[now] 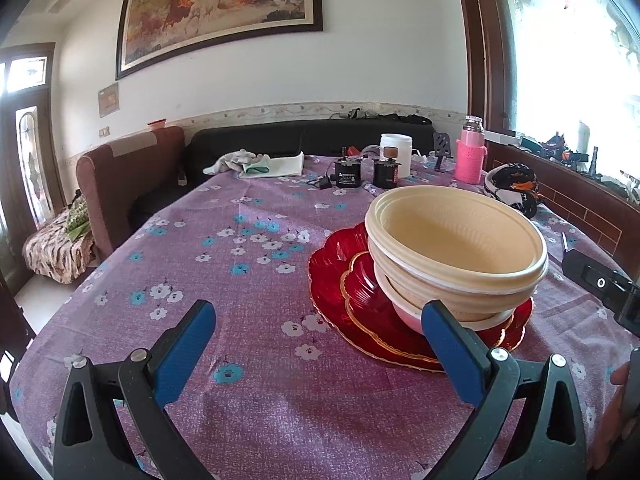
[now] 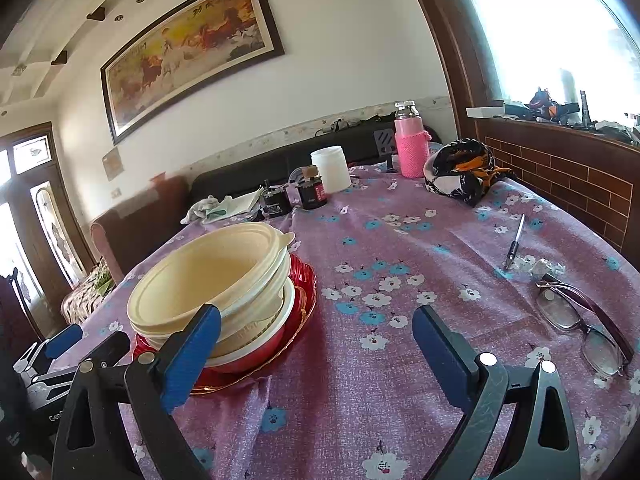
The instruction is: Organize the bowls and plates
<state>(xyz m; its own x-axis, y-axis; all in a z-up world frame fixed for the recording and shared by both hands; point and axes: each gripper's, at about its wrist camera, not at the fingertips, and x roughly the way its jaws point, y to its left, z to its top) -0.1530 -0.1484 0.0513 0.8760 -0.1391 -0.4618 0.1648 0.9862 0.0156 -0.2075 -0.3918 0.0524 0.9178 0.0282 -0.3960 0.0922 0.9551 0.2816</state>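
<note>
A stack of cream bowls (image 1: pixel 456 252) sits on red scalloped plates (image 1: pixel 360 292) with gold rims on the purple flowered tablecloth. The top bowl leans a little. The stack also shows in the right wrist view (image 2: pixel 212 280), on the red plates (image 2: pixel 302 276). My left gripper (image 1: pixel 320 320) is open and empty, its right finger just in front of the stack. My right gripper (image 2: pixel 316 324) is open and empty, its left finger in front of the stack. The left gripper shows at the left edge of the right wrist view (image 2: pixel 60 340).
At the table's far end stand a white jar (image 1: pixel 396 154), two dark jars (image 1: pixel 347 174), a pink bottle (image 1: pixel 470 152), a folded cloth (image 1: pixel 256 164) and a black patterned bundle (image 1: pixel 514 186). A pen (image 2: pixel 514 246) and glasses (image 2: pixel 580 316) lie to the right.
</note>
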